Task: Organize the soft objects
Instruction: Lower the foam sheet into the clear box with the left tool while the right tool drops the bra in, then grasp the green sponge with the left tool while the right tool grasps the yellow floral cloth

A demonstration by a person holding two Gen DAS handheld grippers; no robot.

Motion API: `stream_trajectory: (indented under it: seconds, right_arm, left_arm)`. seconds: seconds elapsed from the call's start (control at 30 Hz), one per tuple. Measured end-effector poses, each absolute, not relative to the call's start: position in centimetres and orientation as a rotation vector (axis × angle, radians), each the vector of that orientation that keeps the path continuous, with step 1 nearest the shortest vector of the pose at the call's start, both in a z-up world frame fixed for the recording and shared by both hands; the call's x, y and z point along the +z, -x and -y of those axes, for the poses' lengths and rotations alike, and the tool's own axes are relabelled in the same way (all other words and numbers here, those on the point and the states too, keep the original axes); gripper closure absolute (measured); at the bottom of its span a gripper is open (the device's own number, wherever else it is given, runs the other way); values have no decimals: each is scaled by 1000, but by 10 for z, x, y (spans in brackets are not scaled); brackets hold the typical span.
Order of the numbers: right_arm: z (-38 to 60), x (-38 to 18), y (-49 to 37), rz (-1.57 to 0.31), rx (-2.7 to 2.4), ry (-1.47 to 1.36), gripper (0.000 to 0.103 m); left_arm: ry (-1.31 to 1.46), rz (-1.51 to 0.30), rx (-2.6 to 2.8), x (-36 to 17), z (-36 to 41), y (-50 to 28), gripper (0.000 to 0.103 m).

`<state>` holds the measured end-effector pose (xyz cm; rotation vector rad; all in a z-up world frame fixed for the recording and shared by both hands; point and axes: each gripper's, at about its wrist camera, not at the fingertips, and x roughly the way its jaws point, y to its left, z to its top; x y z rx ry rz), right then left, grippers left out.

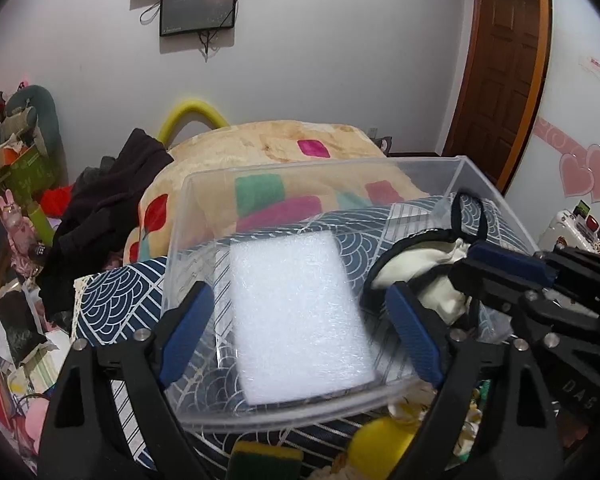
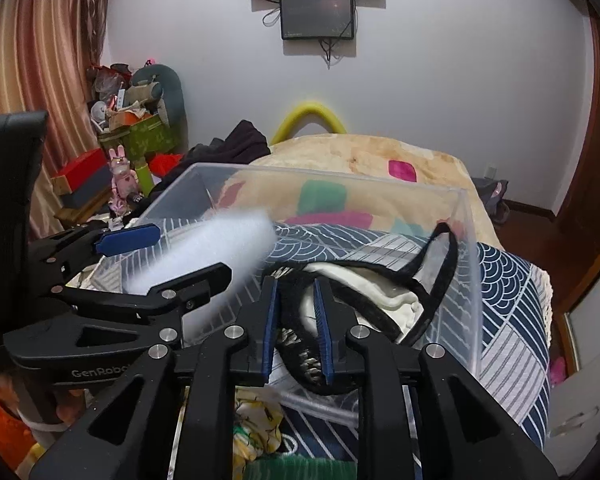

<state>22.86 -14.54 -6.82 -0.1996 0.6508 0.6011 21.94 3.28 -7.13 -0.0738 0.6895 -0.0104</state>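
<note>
Foam slab [image 1: 300,320], rectangular, white, inside clear bin [image 1: 324,168].

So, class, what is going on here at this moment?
A person with two handheld grippers is sorting soft things into a clear plastic bin on a bed. The open left gripper straddles a white foam block inside. The right gripper is closing on a cream cloth bag with black trim, also inside.

Clear glossy plastic bin [image 1: 496,200] holds a matt white foam sheet [image 1: 300,320] and cream cloth [image 2: 384,300].
</note>
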Motion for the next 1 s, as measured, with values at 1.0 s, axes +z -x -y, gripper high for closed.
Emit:
stream_trajectory:
  seconds: [1.0]
  right_arm:
    - [172,-75,-162,-571,653,98,50]
  left_arm:
    - [67,-580,16,-68,-56,-113,1]
